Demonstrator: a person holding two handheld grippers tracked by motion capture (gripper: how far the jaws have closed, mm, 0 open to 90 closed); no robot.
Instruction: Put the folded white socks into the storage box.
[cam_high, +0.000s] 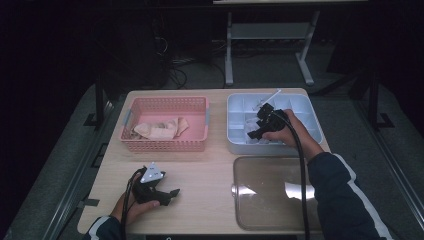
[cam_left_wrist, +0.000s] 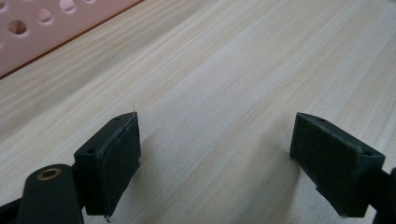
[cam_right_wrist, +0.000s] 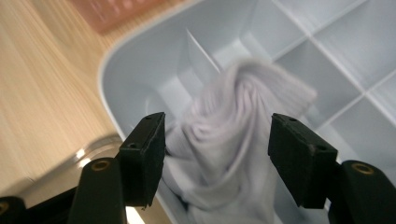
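Two grippers, no legible writing: right gripper (cam_right_wrist: 217, 158) jaws parted around white sock (cam_right_wrist: 233, 135) in divided tray (cam_right_wrist: 116, 84); left gripper (cam_left_wrist: 215, 163) jaws gape over bare surface (cam_left_wrist: 224, 70).

I see a pale wooden table (cam_high: 200, 175) with fine straight grain and a smooth, matt finish. At upper left of the high view stands a pink perforated plastic basket (cam_high: 165, 142), holding beige, soft-looking cloth pieces (cam_high: 157, 130). At upper right is a pale grey-blue divided plastic tray (cam_high: 305, 107), smooth with a slight sheen. In the right gripper view a white ribbed knit cloth (cam_right_wrist: 233, 121), soft and matt, lies bunched in the tray. At lower right of the high view lies a clear glossy plastic lid (cam_high: 267, 192), catching reflections. The black gripper pads (cam_left_wrist: 119, 163) look matt and finely textured, like foam or rubber.
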